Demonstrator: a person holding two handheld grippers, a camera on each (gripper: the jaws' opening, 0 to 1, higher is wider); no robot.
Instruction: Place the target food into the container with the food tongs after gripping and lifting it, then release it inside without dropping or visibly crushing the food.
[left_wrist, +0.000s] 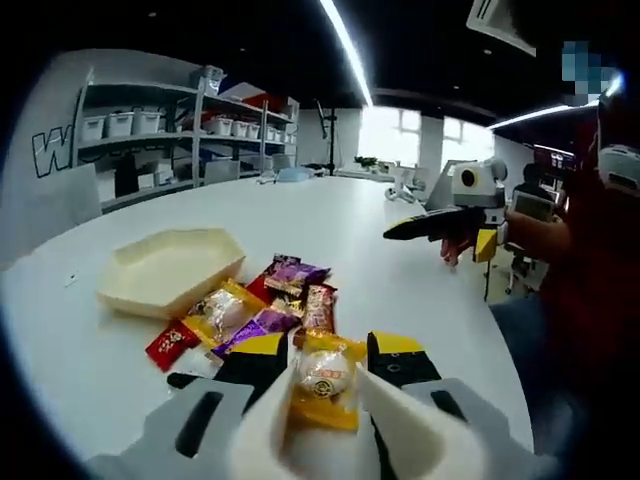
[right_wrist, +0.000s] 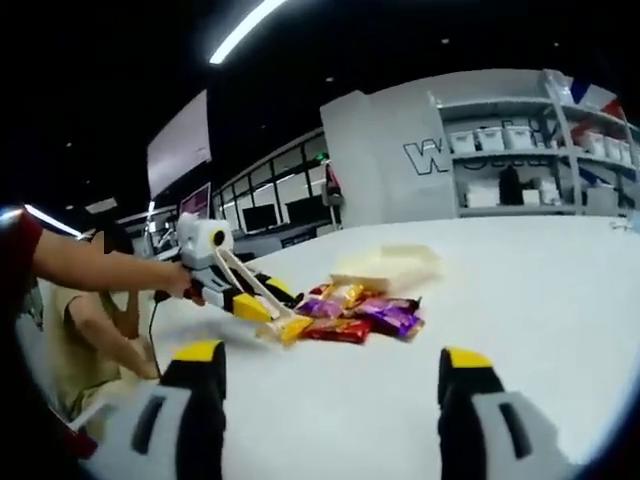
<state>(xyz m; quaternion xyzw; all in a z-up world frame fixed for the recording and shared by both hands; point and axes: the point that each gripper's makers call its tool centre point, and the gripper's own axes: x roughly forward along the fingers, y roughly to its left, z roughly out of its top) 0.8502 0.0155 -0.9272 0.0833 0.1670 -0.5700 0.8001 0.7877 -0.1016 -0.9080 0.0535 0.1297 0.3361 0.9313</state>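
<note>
Yellow-wrapped snack (left_wrist: 326, 374) pinched between tongs (left_wrist: 330, 420) of left gripper (left_wrist: 325, 400); hexagonal tray (left_wrist: 170, 270) ahead-left; right gripper (right_wrist: 330, 400) wide, empty.

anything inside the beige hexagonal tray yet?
No food inside the beige hexagonal tray: its visible floor is bare, though the near wall hides a strip. The wrapped snacks lie beside it on the white table.
</note>
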